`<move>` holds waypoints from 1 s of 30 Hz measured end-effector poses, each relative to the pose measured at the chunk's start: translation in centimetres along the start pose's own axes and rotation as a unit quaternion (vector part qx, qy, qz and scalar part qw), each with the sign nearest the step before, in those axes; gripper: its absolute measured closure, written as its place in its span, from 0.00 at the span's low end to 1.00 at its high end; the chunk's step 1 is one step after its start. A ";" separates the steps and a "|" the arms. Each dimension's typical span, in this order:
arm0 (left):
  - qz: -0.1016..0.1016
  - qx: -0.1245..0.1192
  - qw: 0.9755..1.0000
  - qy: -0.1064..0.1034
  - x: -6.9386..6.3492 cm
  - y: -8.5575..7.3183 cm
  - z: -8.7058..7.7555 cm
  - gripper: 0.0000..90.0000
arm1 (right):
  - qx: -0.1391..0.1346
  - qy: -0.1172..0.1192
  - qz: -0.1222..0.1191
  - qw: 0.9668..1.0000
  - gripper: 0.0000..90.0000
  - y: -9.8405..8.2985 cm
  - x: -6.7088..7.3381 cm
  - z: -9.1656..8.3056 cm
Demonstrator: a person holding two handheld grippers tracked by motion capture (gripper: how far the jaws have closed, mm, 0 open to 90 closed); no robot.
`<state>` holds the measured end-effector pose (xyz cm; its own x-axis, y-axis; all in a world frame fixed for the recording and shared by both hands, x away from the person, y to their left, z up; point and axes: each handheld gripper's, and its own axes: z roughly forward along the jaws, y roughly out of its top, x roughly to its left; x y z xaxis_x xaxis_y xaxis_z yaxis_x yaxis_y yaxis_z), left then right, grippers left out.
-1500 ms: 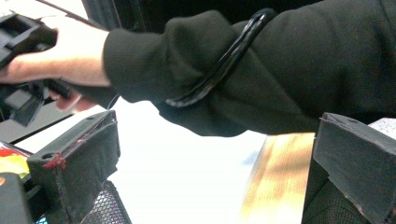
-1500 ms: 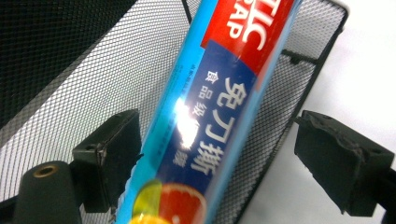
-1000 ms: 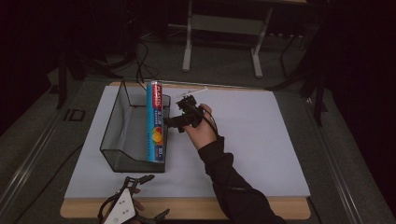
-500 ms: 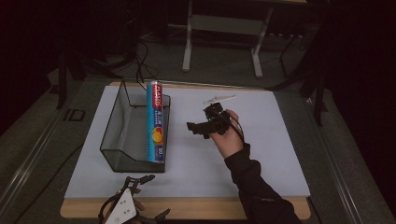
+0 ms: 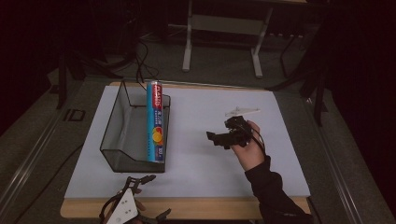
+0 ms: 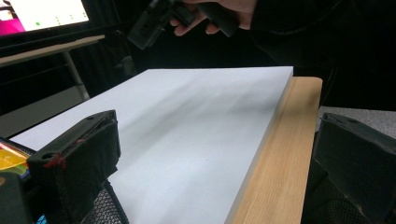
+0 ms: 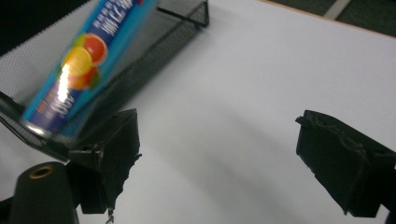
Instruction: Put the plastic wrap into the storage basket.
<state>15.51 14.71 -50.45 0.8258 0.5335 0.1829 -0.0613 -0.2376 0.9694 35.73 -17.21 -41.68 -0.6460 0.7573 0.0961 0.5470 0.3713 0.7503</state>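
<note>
Black wire-mesh basket [image 5: 122, 140] props the blue printed tube [image 5: 156, 122] along its rim; both grippers' jaws gape empty over the white worktop [image 5: 196, 172].

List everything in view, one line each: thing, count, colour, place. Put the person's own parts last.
Mesh basket: one, black, left part of the white board.
Tube-shaped package: one, blue with red top and fruit print, lying along the basket's right rim.
White board: one, on the wooden table.
Flat white piece: one, far right of board.
Right gripper: black, open, above the board.
Left gripper: black, open, at the near edge.
Right hand: one, holding its gripper.
</note>
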 end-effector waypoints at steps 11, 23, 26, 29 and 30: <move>0.001 0.003 1.000 -0.001 -0.1 0.0 0.1 0.01 | 0.022 0.006 0.012 1.000 0.15 -3.8 -1.6 -1.2; 0.000 0.003 1.000 -0.002 -0.2 0.0 0.2 0.01 | 0.037 -0.005 0.009 0.999 0.15 -7.5 -2.6 -2.3; 0.000 0.003 1.000 -0.001 -0.2 0.0 0.2 0.01 | 0.033 -0.003 0.012 0.999 0.15 -8.3 -2.9 -2.5; 0.000 0.003 1.000 -0.002 -0.2 0.0 0.2 0.01 | 0.043 -0.007 0.012 0.999 0.14 -9.1 -3.2 -2.6; 0.001 0.004 1.000 -0.001 -0.2 0.0 0.2 0.01 | 0.044 -0.006 0.012 0.999 0.14 -9.3 -3.3 -2.7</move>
<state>15.45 14.48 -50.49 0.8271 0.5310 0.1843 -0.0587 -0.2446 0.9679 31.35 -24.58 -47.22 -0.6259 0.7726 0.1064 0.6076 0.3975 0.6876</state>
